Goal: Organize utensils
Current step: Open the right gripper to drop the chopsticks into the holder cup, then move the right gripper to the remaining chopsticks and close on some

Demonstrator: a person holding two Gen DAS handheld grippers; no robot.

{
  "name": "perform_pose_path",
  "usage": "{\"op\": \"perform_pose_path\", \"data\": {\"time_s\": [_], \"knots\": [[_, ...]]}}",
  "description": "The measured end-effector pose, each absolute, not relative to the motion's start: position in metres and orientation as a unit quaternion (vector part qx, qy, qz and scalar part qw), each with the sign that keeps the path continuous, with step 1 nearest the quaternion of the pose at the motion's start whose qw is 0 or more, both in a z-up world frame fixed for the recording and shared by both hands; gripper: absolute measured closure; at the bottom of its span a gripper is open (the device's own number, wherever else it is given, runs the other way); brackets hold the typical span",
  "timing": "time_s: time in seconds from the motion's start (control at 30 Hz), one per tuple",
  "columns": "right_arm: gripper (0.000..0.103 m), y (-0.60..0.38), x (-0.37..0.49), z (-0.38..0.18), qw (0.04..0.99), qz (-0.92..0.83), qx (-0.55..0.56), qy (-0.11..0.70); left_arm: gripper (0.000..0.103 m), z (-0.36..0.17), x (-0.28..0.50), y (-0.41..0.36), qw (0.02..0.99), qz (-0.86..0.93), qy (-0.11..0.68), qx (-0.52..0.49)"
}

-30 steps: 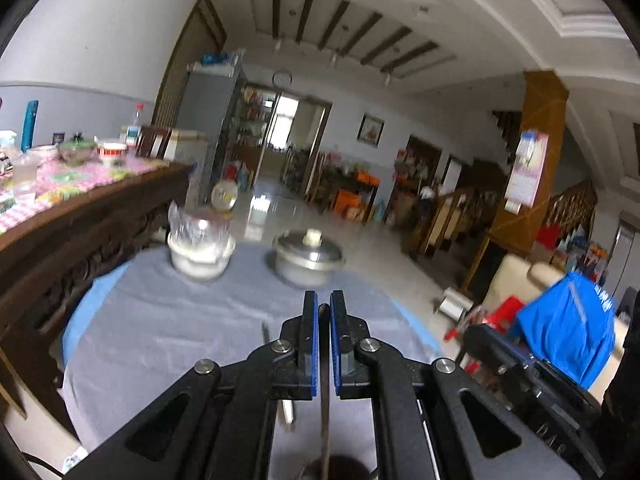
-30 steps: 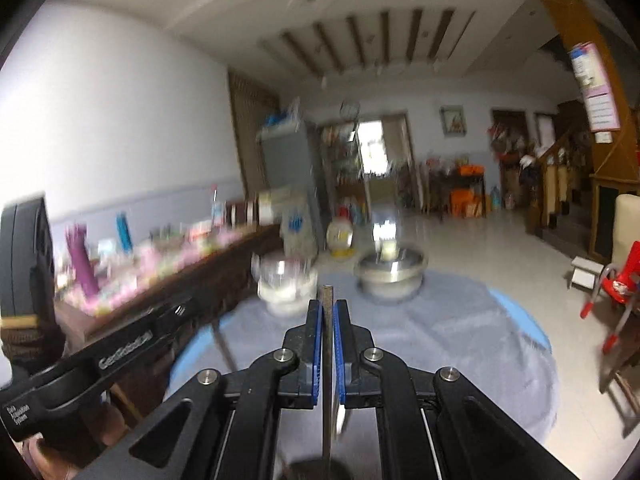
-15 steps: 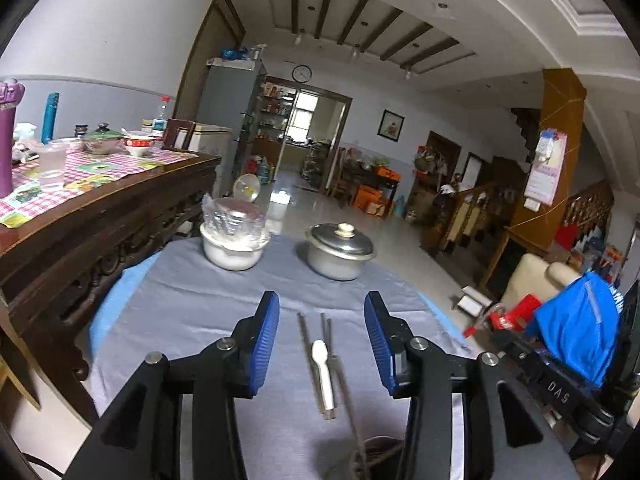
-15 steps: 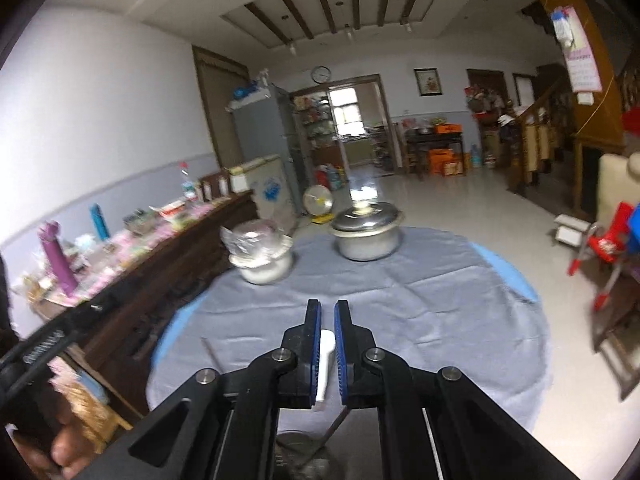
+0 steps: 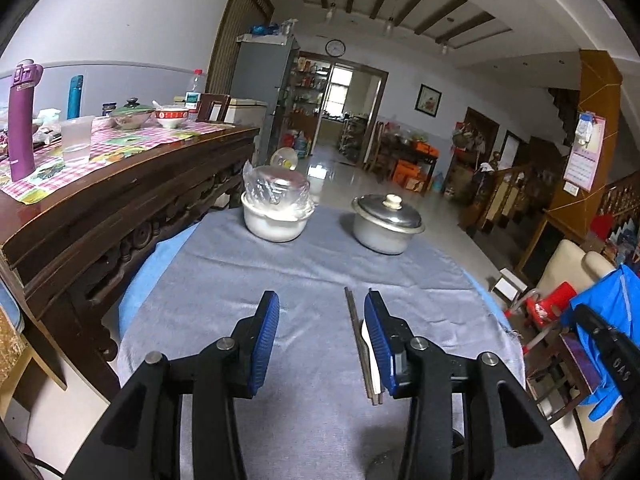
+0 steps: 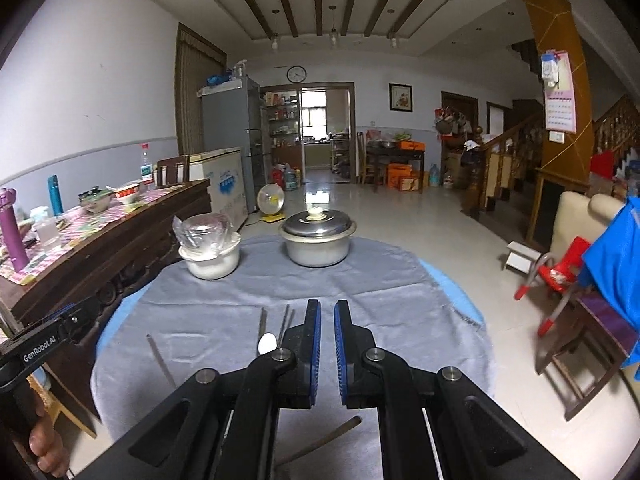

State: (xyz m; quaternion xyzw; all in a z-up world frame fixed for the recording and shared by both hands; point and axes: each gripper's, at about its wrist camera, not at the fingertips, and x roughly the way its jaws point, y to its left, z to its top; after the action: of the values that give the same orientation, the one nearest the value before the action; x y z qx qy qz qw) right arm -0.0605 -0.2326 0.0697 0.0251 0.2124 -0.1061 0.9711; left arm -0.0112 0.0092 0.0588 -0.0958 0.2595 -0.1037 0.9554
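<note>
On the grey cloth lies a pair of dark chopsticks with a white spoon beside them, both close against the inner side of my left gripper's right finger. My left gripper stands open just above the cloth, with only bare cloth between its blue pads. My right gripper is shut, and nothing shows in the slit between its pads. Left of it lie the white spoon, the chopsticks and a single dark stick. A brown stick shows under the right gripper.
A white bowl under plastic wrap and a lidded metal pot stand at the far side of the round table. A carved wooden sideboard runs close along the left. Chairs and blue cloth crowd the right.
The left jaws have gone from shut to open, and the thin stick seen between them is gone. The left view has slid left of the chopsticks and spoon. The right view now shows the spoon left of its jaws.
</note>
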Motion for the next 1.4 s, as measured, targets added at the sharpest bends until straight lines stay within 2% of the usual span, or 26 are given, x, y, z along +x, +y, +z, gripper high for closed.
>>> {"op": "perform_pose_path", "data": {"time_s": [0.83, 0.87, 0.9, 0.93, 0.97, 1.0, 1.07, 1.13, 1.17, 1.2, 1.33, 1.4], "knots": [[0.094, -0.273, 0.011, 0.069, 0.958, -0.112, -0.001, 0.263, 0.058, 0.018, 0.068, 0.009, 0.939, -0.072, 0.325, -0.088], [0.09, -0.278, 0.019, 0.067, 0.956, -0.104, 0.003, 0.275, 0.058, 0.015, 0.073, 0.008, 0.936, -0.076, 0.332, -0.087], [0.077, -0.283, 0.029, 0.063, 0.953, -0.093, 0.007, 0.289, 0.058, 0.01, 0.082, 0.008, 0.931, -0.084, 0.345, -0.085], [0.07, -0.288, 0.038, 0.059, 0.95, -0.083, 0.013, 0.302, 0.058, 0.006, 0.087, 0.007, 0.927, -0.089, 0.353, -0.085], [0.053, -0.296, 0.05, 0.053, 0.946, -0.07, 0.022, 0.316, 0.058, 0.0, 0.098, 0.006, 0.919, -0.101, 0.371, -0.087], [0.04, -0.301, 0.059, 0.048, 0.943, -0.058, 0.031, 0.326, 0.058, -0.006, 0.106, 0.005, 0.913, -0.107, 0.383, -0.089], [0.04, -0.316, 0.087, 0.031, 0.934, -0.012, 0.056, 0.354, 0.058, -0.018, 0.121, 0.002, 0.903, -0.117, 0.404, -0.09], [0.049, -0.327, 0.116, 0.01, 0.916, 0.021, 0.079, 0.393, 0.058, -0.03, 0.136, -0.003, 0.893, -0.123, 0.423, -0.088], [0.06, -0.33, 0.13, -0.002, 0.907, 0.038, 0.091, 0.41, 0.058, -0.036, 0.145, -0.006, 0.888, -0.125, 0.433, -0.088], [0.063, -0.332, 0.14, -0.012, 0.9, 0.047, 0.097, 0.422, 0.058, -0.041, 0.152, -0.009, 0.883, -0.129, 0.443, -0.088], [0.067, -0.332, 0.191, -0.06, 0.869, 0.066, 0.118, 0.476, 0.058, -0.06, 0.182, -0.026, 0.865, -0.142, 0.474, -0.082], [0.072, -0.328, 0.215, -0.079, 0.857, 0.072, 0.134, 0.492, 0.058, -0.068, 0.199, -0.034, 0.858, -0.145, 0.487, -0.077]]}}
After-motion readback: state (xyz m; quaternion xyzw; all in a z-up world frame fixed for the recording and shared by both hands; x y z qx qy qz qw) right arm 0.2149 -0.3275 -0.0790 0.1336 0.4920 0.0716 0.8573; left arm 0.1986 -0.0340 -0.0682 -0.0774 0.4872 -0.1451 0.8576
